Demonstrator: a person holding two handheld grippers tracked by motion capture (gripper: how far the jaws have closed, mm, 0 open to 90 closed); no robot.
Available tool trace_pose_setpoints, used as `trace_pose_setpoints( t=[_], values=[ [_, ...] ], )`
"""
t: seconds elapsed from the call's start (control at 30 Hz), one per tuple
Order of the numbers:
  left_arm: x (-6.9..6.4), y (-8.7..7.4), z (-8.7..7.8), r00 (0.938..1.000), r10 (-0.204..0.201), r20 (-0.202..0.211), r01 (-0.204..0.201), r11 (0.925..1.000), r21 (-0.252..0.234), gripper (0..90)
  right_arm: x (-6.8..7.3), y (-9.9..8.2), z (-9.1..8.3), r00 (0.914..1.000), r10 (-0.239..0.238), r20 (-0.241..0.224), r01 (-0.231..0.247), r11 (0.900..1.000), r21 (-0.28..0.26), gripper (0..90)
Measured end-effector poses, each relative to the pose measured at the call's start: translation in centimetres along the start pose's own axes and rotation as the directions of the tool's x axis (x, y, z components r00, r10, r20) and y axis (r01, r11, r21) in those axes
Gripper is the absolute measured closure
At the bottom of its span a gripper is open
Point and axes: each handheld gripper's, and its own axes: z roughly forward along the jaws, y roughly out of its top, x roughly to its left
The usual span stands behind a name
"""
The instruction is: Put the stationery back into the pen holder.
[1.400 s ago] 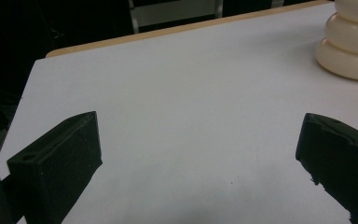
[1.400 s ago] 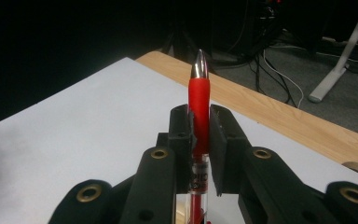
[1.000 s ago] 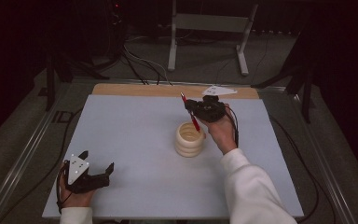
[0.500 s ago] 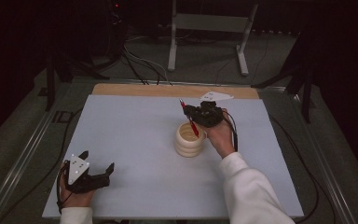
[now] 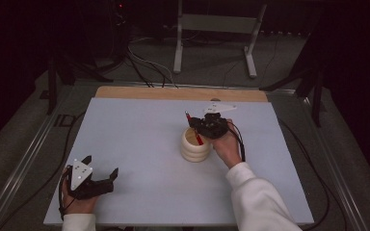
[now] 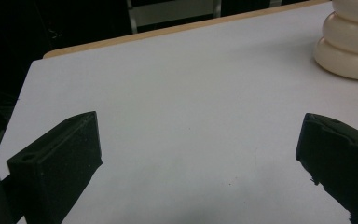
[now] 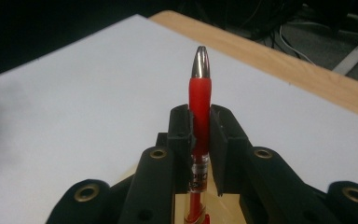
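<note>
My right claw (image 5: pixel 198 131) is clamped on the red pen (image 7: pixel 199 116), its 2 jaws pressing the barrel from both sides. The silver tip points up and away, and the lower end dips into the cream ribbed cup (image 5: pixel 195 145) near the middle of the pale counter (image 5: pixel 135 139). My left claw (image 5: pixel 101 175) rests at the near left edge, jaws wide apart, holding nothing.

A: What colours show?
B: A red pen (image 7: pixel 199 100) with a silver tip, a cream ribbed holder (image 5: pixel 195 144), both plain.
A: And the rest?
B: Pale blue-grey table (image 5: pixel 139 139) with a tan wooden edge; black tools; a white sleeve (image 5: pixel 257 202).
</note>
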Motion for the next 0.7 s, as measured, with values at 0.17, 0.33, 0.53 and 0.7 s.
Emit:
trace_pose_setpoints(
  t=[0.17, 0.33, 0.53, 0.7],
  values=[
    [0.0, 0.0, 0.0, 1.0000, -0.001, 0.000, 0.001, 1.0000, 0.001, 0.7, 0.2, -0.6, 0.3, 0.9997, -0.019, -0.014, 0.020, 0.9989, 0.043, 77.5],
    [0.0, 0.0, 0.0, 1.0000, 0.000, 0.001, 0.000, 1.0000, 0.000, 0.7, 0.2, -0.9, -0.1, 0.9995, -0.006, -0.032, 0.008, 0.9988, 0.048, 46.4],
    [0.0, 0.0, 0.0, 1.0000, -0.001, 0.001, 0.001, 1.0000, 0.000, 0.7, -0.5, -0.9, -1.5, 0.9988, 0.047, 0.011, -0.047, 0.9989, -0.005, 22.1],
    [0.0, 0.0, 0.0, 1.0000, -0.003, 0.002, 0.003, 1.0000, -0.001, 0.7, -1.1, -1.5, -3.3, 0.9917, 0.082, 0.099, -0.081, 0.9967, -0.010, 9.6]
  ],
)
